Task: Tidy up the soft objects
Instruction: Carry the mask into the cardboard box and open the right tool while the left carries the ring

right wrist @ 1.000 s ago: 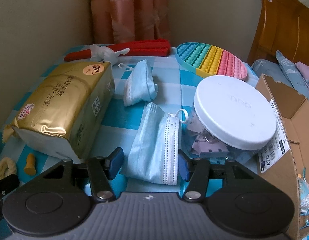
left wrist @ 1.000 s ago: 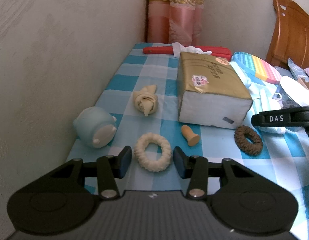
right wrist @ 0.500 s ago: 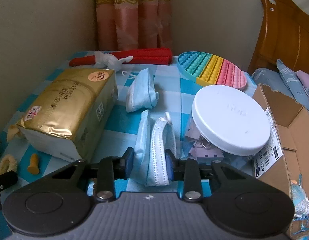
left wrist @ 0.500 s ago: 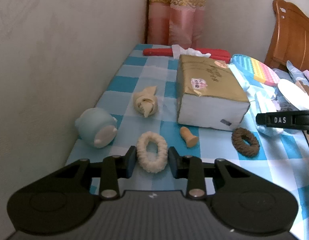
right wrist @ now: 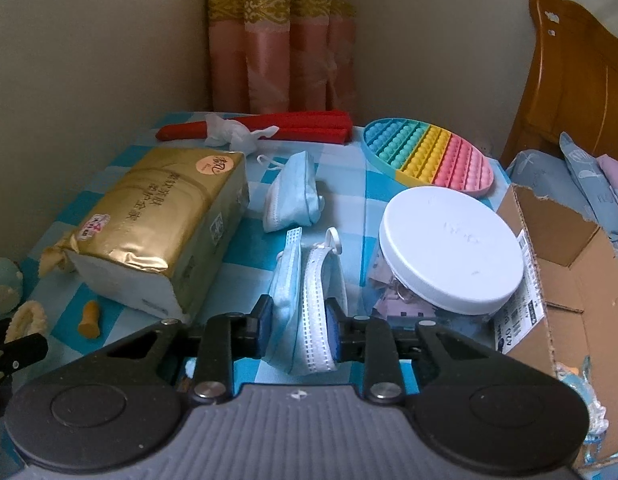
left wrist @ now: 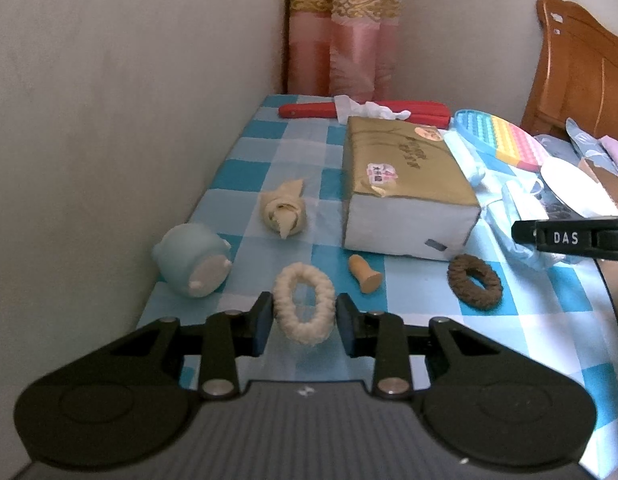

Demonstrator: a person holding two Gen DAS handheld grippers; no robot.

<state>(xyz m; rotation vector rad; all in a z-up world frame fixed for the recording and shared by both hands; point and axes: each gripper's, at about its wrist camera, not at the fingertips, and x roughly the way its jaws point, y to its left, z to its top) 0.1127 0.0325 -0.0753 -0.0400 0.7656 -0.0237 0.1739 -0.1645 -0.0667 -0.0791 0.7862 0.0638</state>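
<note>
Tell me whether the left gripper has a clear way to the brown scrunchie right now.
Probably not yet: the left gripper is closed on the cream scrunchie. Otherwise bare cloth lies before the brown scrunchie.

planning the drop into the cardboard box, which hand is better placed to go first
Right. The right gripper has just been closing its jaws, now pinching the folded face mask, and the cardboard box sits close beside it. The left gripper grips the cream scrunchie, farther from the box.
</note>
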